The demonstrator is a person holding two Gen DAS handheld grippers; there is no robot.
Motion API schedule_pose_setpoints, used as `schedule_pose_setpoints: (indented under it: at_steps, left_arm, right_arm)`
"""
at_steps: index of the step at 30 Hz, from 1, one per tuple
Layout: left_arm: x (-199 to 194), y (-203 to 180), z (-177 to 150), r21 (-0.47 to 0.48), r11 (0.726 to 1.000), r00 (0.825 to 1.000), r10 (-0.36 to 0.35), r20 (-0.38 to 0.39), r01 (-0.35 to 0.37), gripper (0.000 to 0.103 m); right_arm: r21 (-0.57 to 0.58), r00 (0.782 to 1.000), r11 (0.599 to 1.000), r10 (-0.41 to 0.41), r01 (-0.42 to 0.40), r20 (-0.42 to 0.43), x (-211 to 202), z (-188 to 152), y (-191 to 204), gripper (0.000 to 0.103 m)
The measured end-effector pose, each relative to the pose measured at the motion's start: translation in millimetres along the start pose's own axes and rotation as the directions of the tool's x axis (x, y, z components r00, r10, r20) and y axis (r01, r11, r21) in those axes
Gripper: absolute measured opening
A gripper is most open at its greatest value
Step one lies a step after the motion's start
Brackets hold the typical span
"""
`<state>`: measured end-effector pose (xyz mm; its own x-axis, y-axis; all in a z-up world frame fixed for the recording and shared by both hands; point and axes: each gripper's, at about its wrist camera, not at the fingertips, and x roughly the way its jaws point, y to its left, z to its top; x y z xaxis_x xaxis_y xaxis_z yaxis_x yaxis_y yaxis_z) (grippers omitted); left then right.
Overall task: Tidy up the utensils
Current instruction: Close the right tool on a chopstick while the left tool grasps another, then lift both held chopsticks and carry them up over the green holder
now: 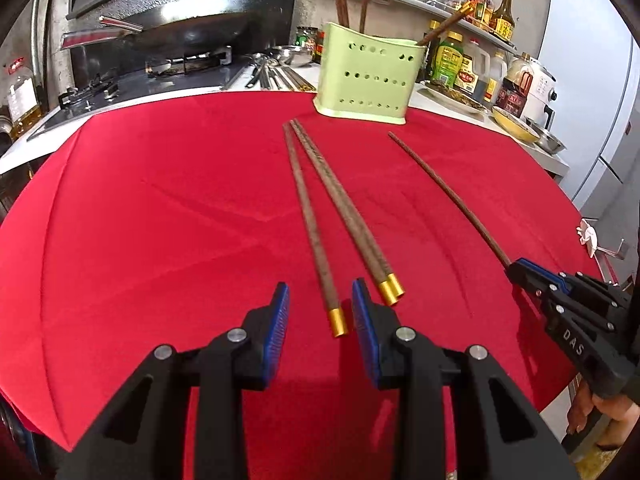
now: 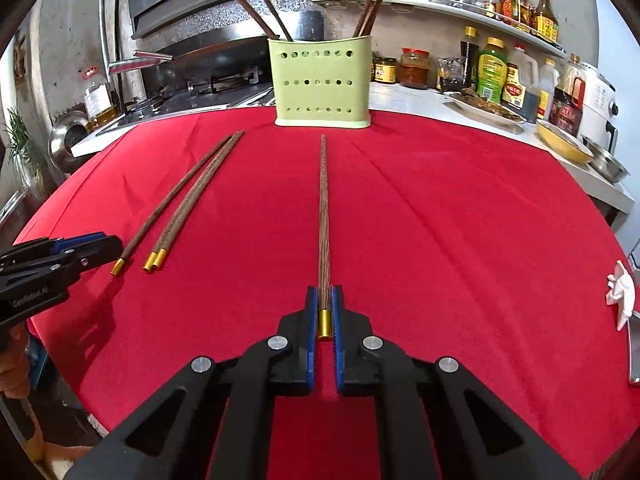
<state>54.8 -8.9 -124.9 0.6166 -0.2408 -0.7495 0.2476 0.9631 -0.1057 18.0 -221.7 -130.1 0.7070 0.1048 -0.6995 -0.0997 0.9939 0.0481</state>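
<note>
A pale green perforated utensil holder stands at the far side of the red cloth with several chopsticks upright in it. Three brown chopsticks with gold ends lie on the cloth: a single one and a pair. My left gripper is open, its jaws on either side of the single chopstick's gold end. My right gripper is shut on the gold end of another chopstick, which points at the holder.
The red cloth covers the counter. Behind are a stove with a wok, loose metal utensils, sauce bottles, plates and bowls at the right, and a white object at the cloth's right edge.
</note>
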Motion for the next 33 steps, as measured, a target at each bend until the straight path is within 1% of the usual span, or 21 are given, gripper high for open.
schedule_pose_setpoints:
  at_steps: [2, 3, 4, 5, 6, 7, 9, 11, 14, 16, 19, 22, 25, 27, 29, 33]
  left_arm:
    - [4, -4, 1, 0.01, 1.0, 1.0, -0.001, -0.009, 0.002, 0.032]
    - [6, -6, 1, 0.015, 1.0, 1.0, 0.002, -0.012, -0.002, 0.028]
    - [7, -8, 1, 0.023, 1.0, 1.0, 0.006, -0.014, -0.006, 0.022]
    - [8, -10, 0, 0.036, 0.999, 1.0, 0.026, -0.01, -0.026, 0.018]
    - [8, -10, 0, 0.044, 0.998, 0.999, 0.046, -0.009, -0.045, 0.01]
    - [7, -9, -1, 0.051, 0.997, 0.998, 0.058, -0.009, -0.058, 0.008]
    - [6, -6, -1, 0.057, 0.996, 0.997, 0.072, -0.016, -0.07, 0.008]
    - [3, 0, -2, 0.064, 0.993, 0.995, 0.102, -0.024, -0.1, 0.008]
    - [-1, 3, -3, 0.079, 0.993, 0.995, 0.09, -0.038, -0.087, 0.008]
    - [-2, 1, -5, 0.089, 0.992, 0.995, 0.094, -0.041, -0.09, 0.008]
    - [-3, -2, -8, 0.099, 0.99, 0.994, 0.107, -0.038, -0.103, 0.009]
    - [-3, -4, -9, 0.095, 0.988, 0.992, 0.124, -0.031, -0.121, 0.009]
    - [-2, -5, -9, 0.093, 0.987, 0.991, 0.132, -0.017, -0.13, 0.009]
    - [-1, -8, -10, 0.105, 0.984, 0.989, 0.144, -0.011, -0.142, 0.009]
    - [-1, -11, -12, 0.132, 0.978, 0.987, 0.163, 0.002, -0.162, 0.008]
    - [-7, -4, -11, 0.11, 0.985, 0.991, 0.131, 0.014, -0.132, 0.007]
  right_arm:
    - [0.002, 1.0, 1.0, 0.004, -0.004, 0.003, 0, 0, -1, 0.007]
    - [0.001, 1.0, 1.0, 0.004, -0.004, 0.004, 0, 0, -2, 0.007]
    - [0.0, 1.0, 1.0, 0.005, -0.005, 0.005, 0, 0, -2, 0.007]
    - [0.001, 1.0, 1.0, 0.007, -0.007, 0.006, 0, 0, -3, 0.007]
    - [0.001, 1.0, 1.0, 0.007, -0.007, 0.007, 0, -1, -3, 0.007]
    - [0.002, 1.0, 1.0, 0.006, -0.006, 0.008, 0, -1, -3, 0.007]
    - [0.005, 1.0, 1.0, 0.003, -0.003, 0.009, -1, -1, -5, 0.007]
    - [0.014, 1.0, 1.0, 0.004, -0.004, 0.01, -2, -3, -7, 0.008]
    - [0.026, 0.999, 0.999, 0.03, -0.031, 0.018, -3, -5, -11, 0.01]
    - [0.041, 0.999, 0.998, 0.044, -0.045, 0.025, -4, -6, -13, 0.012]
    - [0.045, 0.998, 0.997, 0.06, -0.061, 0.031, -6, -8, -12, 0.019]
    - [0.015, 0.998, 0.999, 0.035, -0.036, 0.044, -8, -11, -6, 0.02]
    - [0.0, 0.998, 1.0, 0.011, -0.011, 0.063, -8, -13, -2, 0.017]
    - [-0.013, 0.997, 1.0, 0.01, -0.01, 0.073, -7, -14, 1, 0.009]
    - [-0.034, 0.997, 0.999, -0.004, 0.007, 0.077, -8, -15, 6, 0.007]
    - [0.011, 0.997, 1.0, 0.026, -0.027, 0.075, -13, -13, -4, 0.007]
